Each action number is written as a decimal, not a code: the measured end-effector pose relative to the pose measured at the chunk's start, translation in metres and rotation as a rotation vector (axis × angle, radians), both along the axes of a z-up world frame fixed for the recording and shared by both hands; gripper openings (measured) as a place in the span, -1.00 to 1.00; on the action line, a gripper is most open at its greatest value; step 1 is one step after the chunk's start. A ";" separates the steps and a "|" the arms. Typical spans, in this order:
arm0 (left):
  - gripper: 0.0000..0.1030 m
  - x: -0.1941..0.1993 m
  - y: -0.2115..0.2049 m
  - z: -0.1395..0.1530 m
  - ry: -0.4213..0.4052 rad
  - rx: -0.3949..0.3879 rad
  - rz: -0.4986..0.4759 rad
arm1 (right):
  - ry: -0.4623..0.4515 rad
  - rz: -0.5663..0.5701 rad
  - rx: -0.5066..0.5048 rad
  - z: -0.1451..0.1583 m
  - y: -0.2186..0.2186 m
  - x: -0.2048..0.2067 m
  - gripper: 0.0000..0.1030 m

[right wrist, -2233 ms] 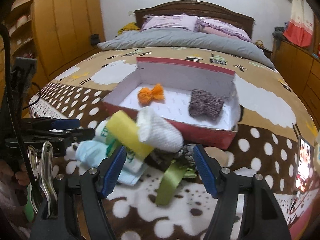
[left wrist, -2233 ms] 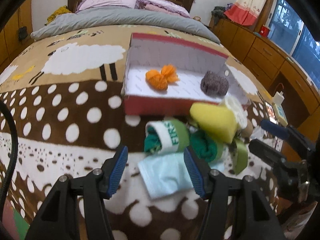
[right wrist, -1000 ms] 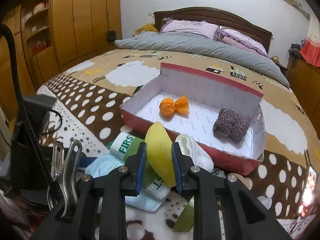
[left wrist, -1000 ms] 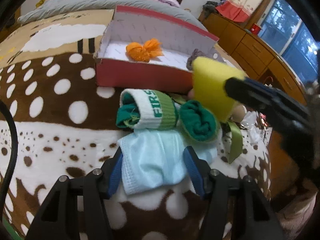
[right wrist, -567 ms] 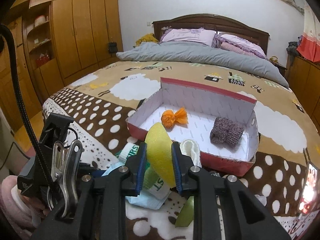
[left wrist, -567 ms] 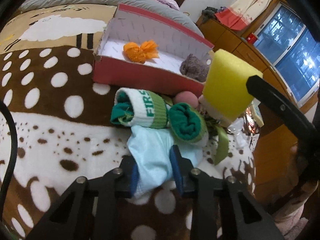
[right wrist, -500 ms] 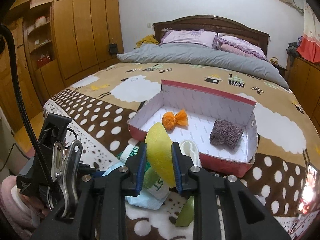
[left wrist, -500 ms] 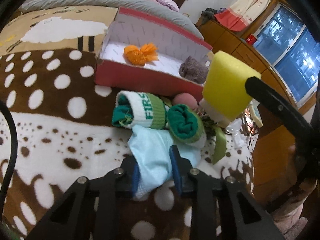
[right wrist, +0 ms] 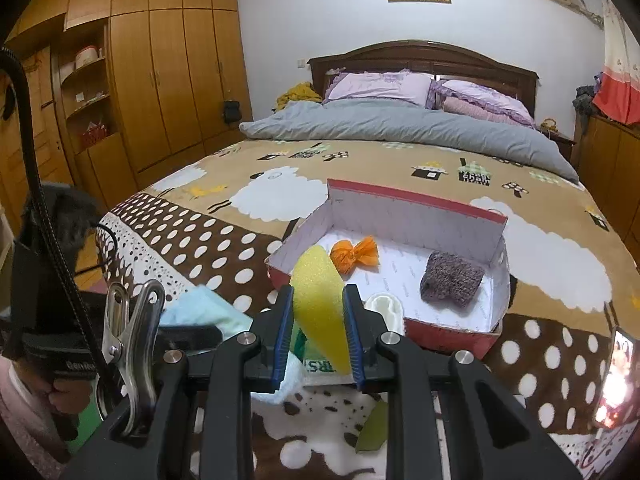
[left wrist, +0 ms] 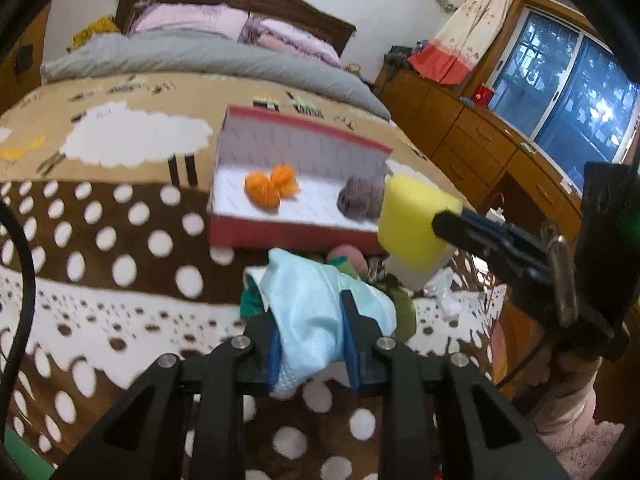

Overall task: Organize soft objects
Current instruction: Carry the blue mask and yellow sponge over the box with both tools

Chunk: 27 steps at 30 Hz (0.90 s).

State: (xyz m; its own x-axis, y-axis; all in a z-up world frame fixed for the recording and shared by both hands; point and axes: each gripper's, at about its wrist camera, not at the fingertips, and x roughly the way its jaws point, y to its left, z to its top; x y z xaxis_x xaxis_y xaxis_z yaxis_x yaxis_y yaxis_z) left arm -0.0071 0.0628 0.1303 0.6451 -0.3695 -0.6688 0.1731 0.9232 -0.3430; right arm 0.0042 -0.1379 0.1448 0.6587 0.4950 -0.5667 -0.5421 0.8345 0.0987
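My left gripper (left wrist: 310,340) is shut on a light blue sock (left wrist: 320,312) and holds it above the bed; the sock also shows in the right wrist view (right wrist: 200,312). My right gripper (right wrist: 318,336) is shut on a yellow sponge (right wrist: 318,300), also seen in the left wrist view (left wrist: 412,224), lifted just in front of the red box (right wrist: 440,334). The box (left wrist: 280,236) holds an orange cloth bundle (left wrist: 272,186) and a brown knitted piece (left wrist: 358,200). A white rolled sock (right wrist: 384,310) and a green-white sock (right wrist: 320,366) lie below.
The bed blanket (right wrist: 200,248) has brown and white dots. A pink ball (left wrist: 346,256) and green items (left wrist: 402,312) lie in the pile in front of the box. A phone (right wrist: 612,384) lies at the right bed edge. Wooden drawers (left wrist: 480,140) stand to the right.
My left gripper shut on the light blue sock and lifted it off the pile. My right gripper shut on the yellow sponge and raised it toward the box.
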 end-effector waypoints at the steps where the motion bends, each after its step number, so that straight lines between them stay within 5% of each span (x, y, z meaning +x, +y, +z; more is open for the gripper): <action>1: -0.50 0.002 0.000 0.004 -0.016 0.017 0.011 | -0.004 -0.001 0.002 0.002 -0.001 0.000 -0.51; 16: -0.49 0.057 -0.007 0.024 -0.134 0.108 0.094 | -0.037 -0.045 -0.028 0.009 -0.007 0.008 -0.51; 27: -0.49 0.109 -0.031 0.010 -0.158 0.174 0.094 | -0.035 -0.090 -0.063 0.004 -0.013 0.024 -0.51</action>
